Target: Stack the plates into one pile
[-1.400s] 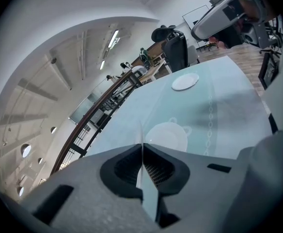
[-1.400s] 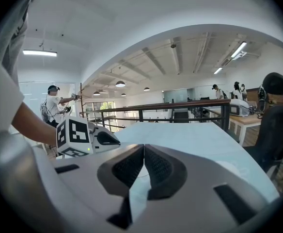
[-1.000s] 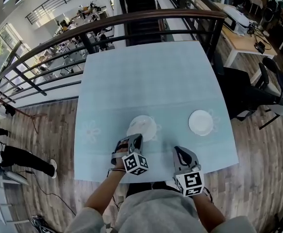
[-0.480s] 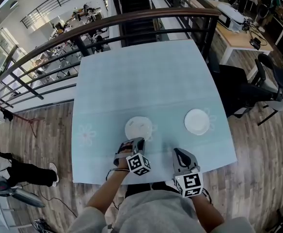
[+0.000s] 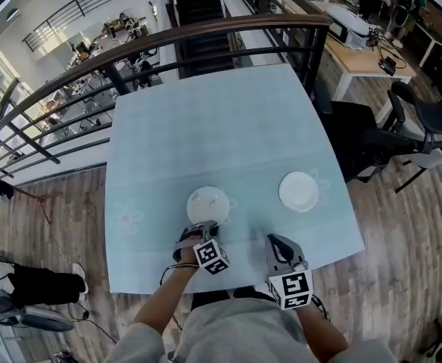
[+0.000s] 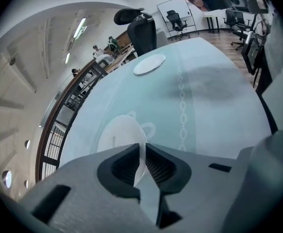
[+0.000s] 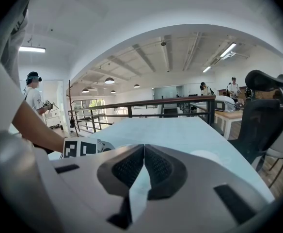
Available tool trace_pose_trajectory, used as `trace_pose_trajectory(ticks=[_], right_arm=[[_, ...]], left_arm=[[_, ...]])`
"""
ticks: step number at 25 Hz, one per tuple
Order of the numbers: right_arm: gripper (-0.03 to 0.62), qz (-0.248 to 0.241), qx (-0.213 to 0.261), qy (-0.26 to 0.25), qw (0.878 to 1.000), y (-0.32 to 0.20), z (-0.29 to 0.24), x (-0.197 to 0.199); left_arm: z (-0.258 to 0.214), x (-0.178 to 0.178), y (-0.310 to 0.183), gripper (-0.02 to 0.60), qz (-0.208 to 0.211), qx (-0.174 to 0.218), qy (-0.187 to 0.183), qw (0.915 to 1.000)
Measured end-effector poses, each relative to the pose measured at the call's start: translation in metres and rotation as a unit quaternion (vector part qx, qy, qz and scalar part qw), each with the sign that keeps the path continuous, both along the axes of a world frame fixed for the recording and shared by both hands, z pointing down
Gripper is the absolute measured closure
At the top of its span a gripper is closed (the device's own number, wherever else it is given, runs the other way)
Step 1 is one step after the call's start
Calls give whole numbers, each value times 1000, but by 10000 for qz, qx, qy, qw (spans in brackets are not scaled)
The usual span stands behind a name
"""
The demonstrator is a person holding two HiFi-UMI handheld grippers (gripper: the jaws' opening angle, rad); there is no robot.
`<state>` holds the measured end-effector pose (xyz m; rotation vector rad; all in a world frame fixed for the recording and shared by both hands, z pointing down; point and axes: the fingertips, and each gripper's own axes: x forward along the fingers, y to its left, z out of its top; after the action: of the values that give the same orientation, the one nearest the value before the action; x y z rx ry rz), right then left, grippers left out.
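Two white plates lie apart on the pale blue tablecloth (image 5: 221, 127): the left plate (image 5: 208, 203) and the right plate (image 5: 299, 191). My left gripper (image 5: 206, 225) points steeply down at the left plate's near rim. Its jaws have just been opening and stand a narrow gap apart. In the left gripper view (image 6: 142, 152) the left plate's (image 6: 117, 135) rim shows in that gap, unpinched, and the right plate (image 6: 149, 64) lies far off. My right gripper (image 5: 275, 242) hovers near the table's front edge, shut and empty (image 7: 144, 149); the right plate (image 7: 207, 155) shows ahead of it.
A dark railing (image 5: 206, 40) runs round the table's far side. An office chair (image 5: 425, 123) stands on the wooden floor to the right. The table's front edge is just under both grippers.
My left gripper has sunk toward the left plate's near rim and its jaws have parted slightly. Both plates and the right gripper have stayed put.
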<state>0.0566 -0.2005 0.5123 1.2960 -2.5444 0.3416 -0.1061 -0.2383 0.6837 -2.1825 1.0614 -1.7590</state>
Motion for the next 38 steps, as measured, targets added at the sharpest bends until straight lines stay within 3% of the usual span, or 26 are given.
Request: trace_pose_trajectory(ticks=[10, 14, 16, 17, 24, 29, 33, 38], right_arm=[[566, 111, -19, 64, 9999, 1, -5, 4], [566, 126, 67, 68, 9999, 1, -3, 4], [566, 135, 104, 78, 9998, 1, -8, 1], [566, 137, 92, 94, 9998, 4, -10, -1], [566, 302, 53, 292, 9991, -10, -8, 22], [566, 705, -187, 303, 9969, -24, 5, 71], [566, 705, -196, 392, 9965, -35, 9, 87], [566, 509, -182, 689, 9962, -45, 26, 96]], left_arm=[[11, -3, 5, 534, -56, -389, 182, 9991], [22, -5, 3, 524, -411, -767, 624, 9943], [22, -9, 8, 412, -748, -1170, 1056, 9847], [17, -12, 14, 393, -917, -1298, 1293, 9788], [-29, -24, 3, 394, -1667, -734, 2466, 9519], [-62, -39, 7, 540, -2355, -283, 3241, 9158], [-76, -52, 12, 563, -2734, -52, 3710, 8875], [-82, -65, 28, 563, -3073, 224, 3948, 8656]])
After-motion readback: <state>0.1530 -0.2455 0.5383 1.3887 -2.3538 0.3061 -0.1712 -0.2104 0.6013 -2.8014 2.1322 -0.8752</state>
